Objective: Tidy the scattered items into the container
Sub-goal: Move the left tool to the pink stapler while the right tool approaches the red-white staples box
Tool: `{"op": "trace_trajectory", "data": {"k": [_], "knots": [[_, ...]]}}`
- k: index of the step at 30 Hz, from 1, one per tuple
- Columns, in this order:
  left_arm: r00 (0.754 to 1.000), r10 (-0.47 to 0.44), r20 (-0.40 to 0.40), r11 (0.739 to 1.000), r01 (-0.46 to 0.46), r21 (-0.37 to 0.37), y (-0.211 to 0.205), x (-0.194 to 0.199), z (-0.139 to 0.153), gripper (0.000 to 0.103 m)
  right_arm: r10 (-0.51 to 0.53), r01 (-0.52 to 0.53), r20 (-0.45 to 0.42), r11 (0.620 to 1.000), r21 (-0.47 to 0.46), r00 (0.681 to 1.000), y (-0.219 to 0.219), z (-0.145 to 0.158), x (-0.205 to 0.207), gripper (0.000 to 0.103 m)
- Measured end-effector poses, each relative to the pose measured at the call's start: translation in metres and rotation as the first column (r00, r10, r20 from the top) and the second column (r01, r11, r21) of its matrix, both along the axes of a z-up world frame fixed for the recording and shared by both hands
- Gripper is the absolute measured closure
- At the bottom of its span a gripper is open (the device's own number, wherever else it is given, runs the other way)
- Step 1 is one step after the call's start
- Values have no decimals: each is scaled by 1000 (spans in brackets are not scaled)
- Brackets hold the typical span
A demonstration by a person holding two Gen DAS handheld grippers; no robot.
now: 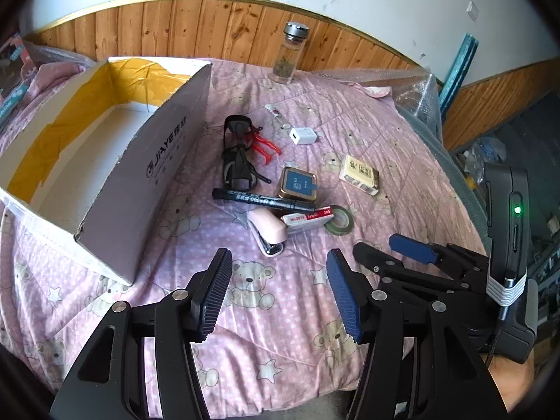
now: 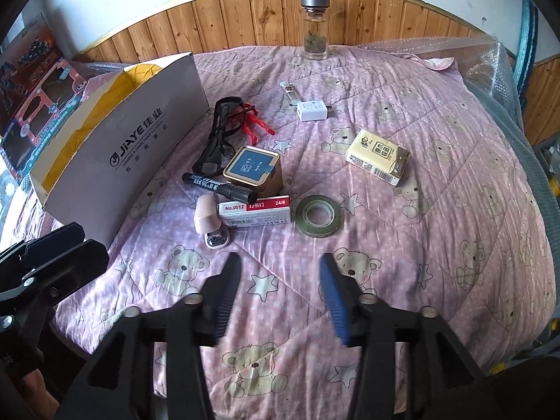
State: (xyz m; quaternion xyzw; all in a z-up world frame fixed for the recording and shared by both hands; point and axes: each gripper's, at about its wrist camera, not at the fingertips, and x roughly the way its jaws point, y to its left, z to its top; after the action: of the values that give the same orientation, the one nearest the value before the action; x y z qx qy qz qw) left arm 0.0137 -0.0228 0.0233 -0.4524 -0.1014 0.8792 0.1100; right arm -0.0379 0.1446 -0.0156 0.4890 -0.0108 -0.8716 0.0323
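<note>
An open cardboard box (image 1: pixel 164 161) (image 2: pixel 140 143) stands at the left of the pink bedspread. Beside it lie black glasses (image 1: pixel 238 155) (image 2: pixel 217 133), a red clip (image 1: pixel 266 145), a black marker (image 1: pixel 262 198) (image 2: pixel 220 183), a gold tin (image 1: pixel 297 183) (image 2: pixel 253 169), a pink stapler (image 1: pixel 267 229) (image 2: pixel 210 222), a staple box (image 1: pixel 304 218) (image 2: pixel 255 211), a green tape roll (image 1: pixel 341 220) (image 2: pixel 318 215), a tissue pack (image 1: pixel 360 173) (image 2: pixel 378 155) and a white charger (image 1: pixel 302 135) (image 2: pixel 313 110). My left gripper (image 1: pixel 280 266) and right gripper (image 2: pixel 281 269) are open, empty, hovering short of the items.
A glass jar (image 1: pixel 287 54) (image 2: pixel 315 28) stands at the far edge by the wood-panelled wall. Bubble wrap (image 2: pixel 490 66) lies at the far right. A toy box (image 2: pixel 35 105) lies left of the cardboard box. The right gripper shows in the left wrist view (image 1: pixel 413 255).
</note>
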Motion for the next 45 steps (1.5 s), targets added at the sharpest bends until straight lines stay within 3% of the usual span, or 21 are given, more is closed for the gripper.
{"op": "trace_trajectory", "data": {"k": [14,21,29,35,39,42,45], "knots": [[994,-9,105,998,15,-59,15,-45,-39,44,17,-14,64,999,-48,998,16,-30,-36,42],[984,29,174,997,-16,-81,10,-64,-74,44,130,-126,46,989,-76,990,11,-32,-57,42],[979,37,200,999,-34,-22,4,-77,-88,44,271,-270,34,962,-25,962,-19,-42,-96,36],[978,5,206,1000,-6,4,12,-88,-93,42,312,-311,60,950,-21,948,-30,-59,-121,34],[977,38,208,999,-30,-44,10,-93,-99,42,305,-301,82,952,-60,949,-19,-68,-130,34],[961,167,219,982,-142,-125,-6,-98,-104,44,251,-239,119,965,-106,961,6,-72,-126,34],[952,193,239,981,-182,-68,-21,-97,-106,44,197,-171,148,971,-169,969,34,-73,-116,34]]}}
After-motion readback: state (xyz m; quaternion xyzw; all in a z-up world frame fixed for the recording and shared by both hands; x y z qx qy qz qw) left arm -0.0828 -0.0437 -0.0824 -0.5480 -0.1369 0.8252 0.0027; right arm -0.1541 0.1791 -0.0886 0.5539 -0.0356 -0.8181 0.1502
